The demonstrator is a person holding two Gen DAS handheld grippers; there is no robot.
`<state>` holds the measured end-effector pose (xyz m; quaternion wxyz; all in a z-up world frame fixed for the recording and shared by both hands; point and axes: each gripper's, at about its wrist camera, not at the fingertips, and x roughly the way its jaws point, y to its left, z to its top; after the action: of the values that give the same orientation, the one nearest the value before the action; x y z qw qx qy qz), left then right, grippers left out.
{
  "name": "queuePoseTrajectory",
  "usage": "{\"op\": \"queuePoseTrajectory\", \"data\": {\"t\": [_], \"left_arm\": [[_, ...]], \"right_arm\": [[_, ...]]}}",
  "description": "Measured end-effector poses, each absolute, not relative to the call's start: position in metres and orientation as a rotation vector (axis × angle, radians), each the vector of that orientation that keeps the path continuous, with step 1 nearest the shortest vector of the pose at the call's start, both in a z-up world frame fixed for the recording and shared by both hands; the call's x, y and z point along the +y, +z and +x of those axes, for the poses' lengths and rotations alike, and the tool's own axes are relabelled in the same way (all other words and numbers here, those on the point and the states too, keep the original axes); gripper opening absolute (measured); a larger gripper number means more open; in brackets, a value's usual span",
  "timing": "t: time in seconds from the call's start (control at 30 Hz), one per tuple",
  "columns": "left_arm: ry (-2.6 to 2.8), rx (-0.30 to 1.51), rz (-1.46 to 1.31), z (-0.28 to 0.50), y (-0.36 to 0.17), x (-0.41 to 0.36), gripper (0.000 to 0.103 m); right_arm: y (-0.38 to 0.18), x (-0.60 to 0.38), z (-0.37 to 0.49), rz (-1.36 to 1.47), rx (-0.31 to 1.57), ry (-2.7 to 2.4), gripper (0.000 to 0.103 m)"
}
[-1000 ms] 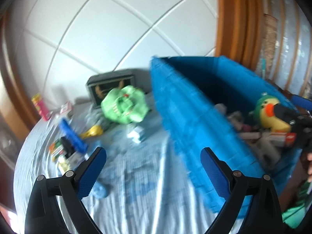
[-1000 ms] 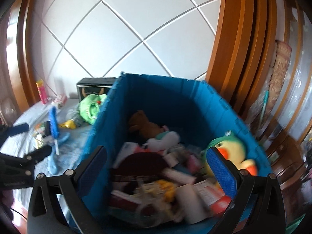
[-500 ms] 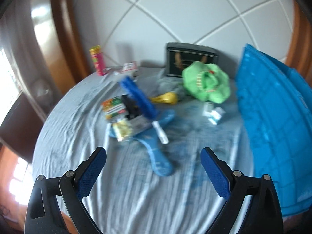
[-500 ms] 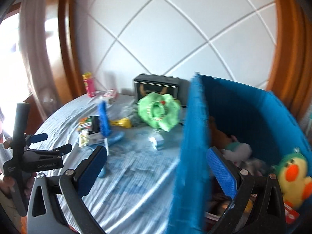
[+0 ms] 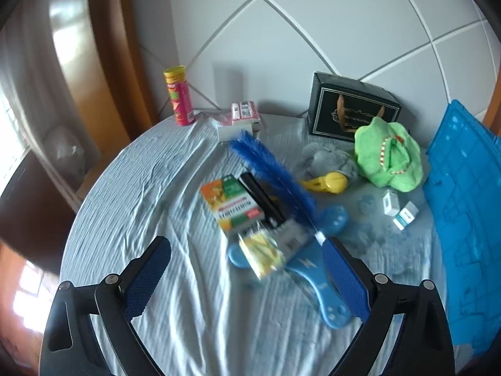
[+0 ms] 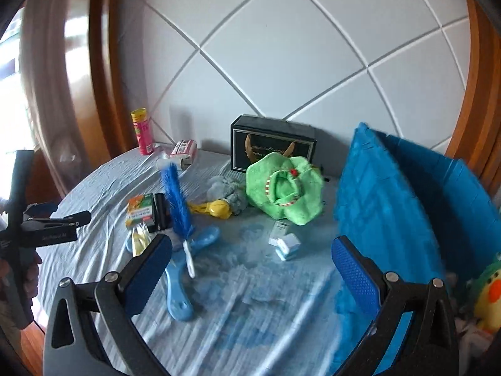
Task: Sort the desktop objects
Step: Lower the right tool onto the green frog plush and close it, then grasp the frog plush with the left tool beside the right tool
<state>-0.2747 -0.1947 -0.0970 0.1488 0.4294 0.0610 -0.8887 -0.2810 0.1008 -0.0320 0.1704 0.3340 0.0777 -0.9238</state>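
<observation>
Pale blue cloth, creased and patterned, covers the round tabletop (image 5: 131, 206) in front of you. At its right edge stands your blue fabric bin (image 6: 407, 206), its near wall sagging inward; a yellow and green duck plush (image 6: 488, 294) shows inside it at the far right of the right wrist view.

Your left tongs (image 5: 247, 279) hover over the near part of the tabletop with their blue pads spread wide and nothing between them. Your right tongs (image 6: 250, 269) are just as wide and equally empty, hanging between the clutter and the bin.

Against the white tiled wall sits a black gift box (image 5: 350, 106), and leaning in front of it is a green plush (image 5: 388, 159) with a toothed mouth. A grey soft toy (image 5: 328, 159) lies just to its left, touching a yellow plastic toy (image 5: 332, 183). In the middle pile, a blue feather duster (image 5: 272, 172) lies across a black box (image 5: 263, 200) and an orange and green carton (image 5: 235, 203), all resting over a light blue boomerang-shaped toy (image 5: 325, 285); a yellow packet (image 5: 263, 253) is blurred at the pile's near end. Two small white and blue boxes (image 5: 397, 210) lie near the bin. At the far left stand a pink and yellow snack tube (image 5: 180, 100) and a pink and white pack (image 5: 244, 112).
</observation>
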Motion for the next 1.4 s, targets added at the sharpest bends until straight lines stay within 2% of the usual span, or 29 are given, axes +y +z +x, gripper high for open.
{"op": "queuePoseTrajectory", "data": {"t": [0.27,0.6,0.67,0.7,0.73,0.77,1.1,1.2,1.23,1.33,1.4], "left_arm": [[-2.600,0.158,1.337,-0.343,-0.121,-0.207,0.098],[-2.569,0.168,1.433,-0.424,-0.162,-0.187,0.096],[-2.566,0.171,1.453,-0.440,-0.171,-0.183,0.084],[-2.566,0.174,1.463,-0.449,-0.176,-0.181,0.080],[-2.565,0.177,1.474,-0.457,-0.180,-0.180,0.076],[-2.565,0.180,1.484,-0.466,-0.185,-0.178,0.075],[-2.574,0.164,1.552,-0.517,-0.218,-0.163,0.075],[-2.561,0.139,1.559,-0.522,-0.224,-0.164,0.075],[-2.557,0.130,1.557,-0.523,-0.226,-0.164,0.075],[-2.557,0.147,1.549,-0.527,-0.226,-0.167,0.075],[-2.562,0.170,1.548,-0.531,-0.223,-0.165,0.075]], "right_arm": [[-0.082,0.075,-0.349,1.191,0.245,-2.656,0.103],[-0.118,0.076,-0.479,1.219,0.196,-2.655,0.102],[-0.128,0.076,-0.521,1.269,0.189,-2.658,0.079],[-0.133,0.074,-0.536,1.290,0.189,-2.655,0.060],[-0.137,0.074,-0.551,1.304,0.189,-2.661,0.048],[-0.141,0.074,-0.566,1.317,0.189,-2.669,0.046],[-0.174,0.076,-0.704,1.367,0.234,-2.783,0.046],[-0.202,0.077,-0.730,1.497,0.261,-2.740,0.046],[-0.215,0.077,-0.734,1.564,0.274,-2.707,0.046],[-0.216,0.069,-0.693,1.536,0.368,-2.650,0.047],[-0.212,0.071,-0.651,1.531,0.341,-2.589,0.048]]}}
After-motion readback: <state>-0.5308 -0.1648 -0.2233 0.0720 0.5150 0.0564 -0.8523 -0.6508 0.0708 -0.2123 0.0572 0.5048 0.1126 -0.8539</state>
